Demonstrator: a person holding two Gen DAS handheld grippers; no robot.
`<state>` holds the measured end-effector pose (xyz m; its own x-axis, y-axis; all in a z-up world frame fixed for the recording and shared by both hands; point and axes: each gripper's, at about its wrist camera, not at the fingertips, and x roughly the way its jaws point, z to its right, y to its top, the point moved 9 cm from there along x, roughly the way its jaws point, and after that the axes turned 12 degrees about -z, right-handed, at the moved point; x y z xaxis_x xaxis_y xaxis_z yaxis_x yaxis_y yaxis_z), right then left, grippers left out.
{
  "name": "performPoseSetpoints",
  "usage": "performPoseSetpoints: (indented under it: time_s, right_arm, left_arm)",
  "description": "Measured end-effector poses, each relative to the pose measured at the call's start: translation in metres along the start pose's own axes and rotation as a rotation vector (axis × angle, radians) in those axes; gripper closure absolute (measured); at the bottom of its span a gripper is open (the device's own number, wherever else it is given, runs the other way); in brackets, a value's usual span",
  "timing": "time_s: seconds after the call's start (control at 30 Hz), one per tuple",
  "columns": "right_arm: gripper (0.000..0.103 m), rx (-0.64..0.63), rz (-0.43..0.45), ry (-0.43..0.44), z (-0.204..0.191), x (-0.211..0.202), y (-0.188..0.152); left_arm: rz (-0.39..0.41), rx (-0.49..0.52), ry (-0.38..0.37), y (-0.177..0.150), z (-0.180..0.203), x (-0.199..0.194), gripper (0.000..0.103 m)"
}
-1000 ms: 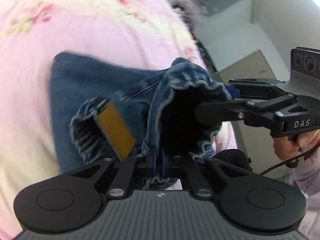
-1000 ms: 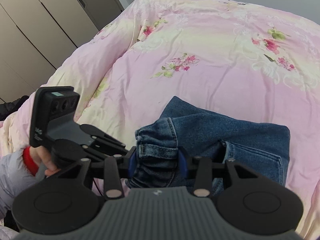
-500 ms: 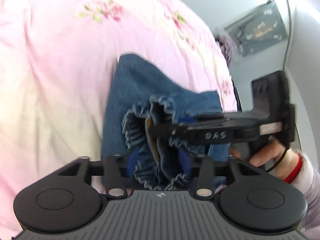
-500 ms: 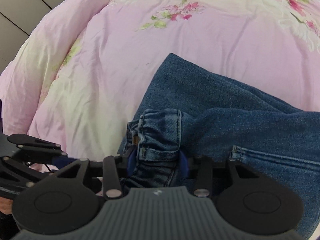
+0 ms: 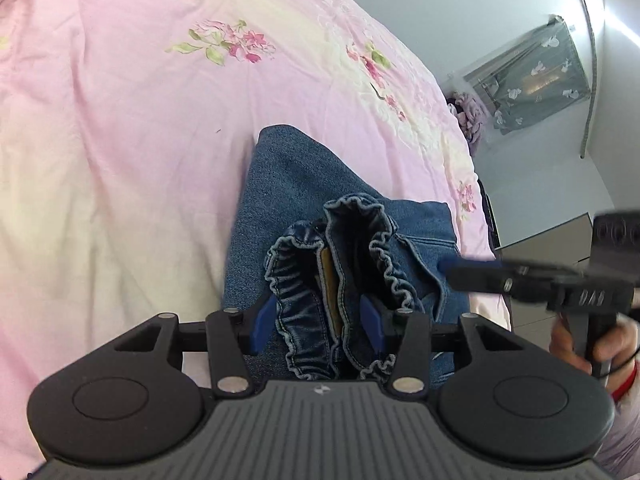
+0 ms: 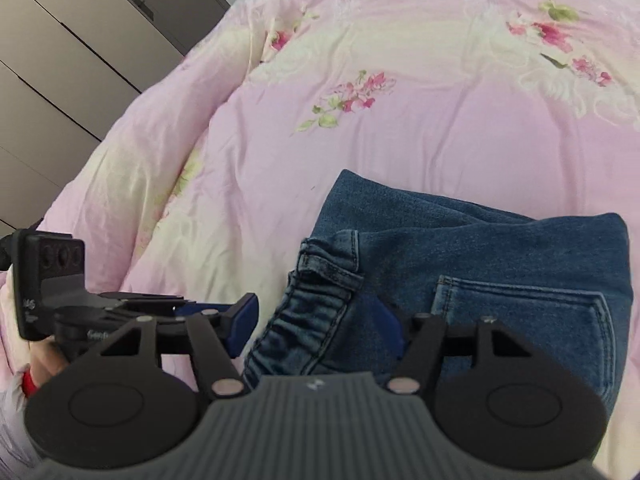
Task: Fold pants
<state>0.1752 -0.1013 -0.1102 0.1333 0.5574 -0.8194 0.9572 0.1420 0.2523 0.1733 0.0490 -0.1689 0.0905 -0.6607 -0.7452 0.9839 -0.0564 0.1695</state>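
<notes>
Blue jeans [image 5: 288,184] lie folded on the bed, back pocket [image 6: 520,312] facing up. Their elastic waistband [image 5: 304,280] is bunched, with a tan label [image 5: 330,280] inside. My left gripper [image 5: 318,326] is open, its blue pads [image 5: 262,322] either side of the bunch. My right gripper [image 6: 316,324] straddles the waistband's other end [image 6: 320,300]. Its jaws are closing, and its left pad [image 6: 242,320] is clear of the cloth. Each gripper shows in the other's view: the right gripper [image 5: 452,268] and the left gripper [image 6: 200,308].
A pink floral quilt [image 6: 400,120] covers the bed around the jeans. Grey wardrobe doors [image 6: 60,60] stand beyond its left edge. A grey cabinet [image 5: 552,236] and a dark wall hanging [image 5: 532,76] lie past the right edge. A person's hand [image 5: 568,340] holds the right gripper.
The left gripper went from shut on lifted denim to open. The waistband came down onto the folded jeans. The right gripper's pads now stand wider and off the cloth.
</notes>
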Motion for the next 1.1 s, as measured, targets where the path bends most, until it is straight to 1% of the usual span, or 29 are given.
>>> performPoseSetpoints:
  time_s: [0.03,0.07,0.1,0.13,0.2,0.27,0.3,0.33,0.4,0.47,0.53,0.57,0.67,0.7,0.77,0.83,0.97,1.0,1.03,1.07,1.1]
  right_arm:
    - [0.087,0.012,-0.017,0.002,0.002,0.001,-0.008]
    - [0.095,0.021,-0.036,0.008,0.005,0.005,-0.015]
    - [0.101,0.021,-0.055,0.023,0.006,0.011,-0.022]
    - [0.103,0.022,-0.082,0.038,0.005,0.021,-0.030]
    - [0.103,0.007,-0.134,0.059,0.001,0.037,-0.049]
    - [0.103,-0.027,-0.160,0.022,-0.002,0.051,-0.065]
    - [0.103,-0.019,-0.175,0.021,-0.001,0.058,-0.071]
    - [0.103,-0.010,-0.183,0.028,0.000,0.063,-0.074]
    - [0.103,-0.010,-0.195,0.022,0.003,0.076,-0.080]
    - [0.103,-0.001,-0.194,0.020,0.004,0.083,-0.083]
    - [0.103,-0.005,-0.184,0.015,0.004,0.084,-0.083]
    - [0.103,-0.010,-0.179,0.015,0.003,0.083,-0.083]
    - [0.103,-0.001,-0.171,0.041,0.006,0.083,-0.083]
    - [0.103,0.012,-0.171,0.053,0.008,0.082,-0.084]
    - [0.103,0.023,-0.169,0.067,0.012,0.080,-0.085]
    - [0.103,0.029,-0.163,0.074,0.015,0.078,-0.086]
    - [0.103,0.033,-0.151,0.084,0.018,0.077,-0.089]
    - [0.103,0.038,-0.147,0.089,0.018,0.077,-0.089]
    - [0.103,0.046,-0.142,0.097,0.024,0.073,-0.091]
    - [0.103,0.056,-0.138,0.105,0.026,0.072,-0.091]
    - [0.103,0.067,-0.133,0.112,0.029,0.071,-0.093]
  left_arm:
    - [-0.005,-0.003,0.003,0.001,-0.001,-0.001,0.051]
    - [-0.007,-0.005,0.009,0.002,-0.001,0.000,0.051]
    - [-0.006,-0.008,0.016,0.003,0.000,0.001,0.051]
    - [-0.005,-0.014,0.022,0.003,0.000,0.002,0.051]
    - [-0.005,-0.023,0.031,0.003,0.002,0.003,0.051]
    - [-0.005,-0.023,0.032,0.001,0.004,0.004,0.051]
    - [-0.009,-0.024,0.038,0.000,0.004,0.005,0.049]
    - [-0.010,-0.025,0.045,-0.001,0.005,0.006,0.040]
    - [-0.004,-0.024,0.060,-0.002,0.008,0.010,0.030]
    - [-0.004,0.000,0.076,-0.006,0.014,0.014,0.026]
    - [0.002,0.018,0.088,-0.011,0.022,0.020,0.018]
    - [0.013,0.023,0.098,-0.012,0.025,0.023,0.017]
    - [0.049,0.022,0.182,-0.009,0.021,0.038,0.017]
    - [0.051,0.008,0.186,-0.008,0.017,0.043,0.018]
    - [0.042,-0.029,0.152,-0.006,0.011,0.054,0.019]
    - [0.069,-0.037,0.151,-0.003,0.008,0.058,0.019]
    - [0.125,-0.071,0.139,0.003,0.004,0.060,0.025]
    - [0.140,-0.076,0.141,0.004,0.003,0.060,0.038]
    - [0.152,-0.065,0.127,0.005,0.004,0.061,0.066]
    - [0.157,-0.077,0.103,0.004,0.005,0.062,0.067]
    - [0.177,-0.094,0.105,0.004,0.006,0.061,0.070]
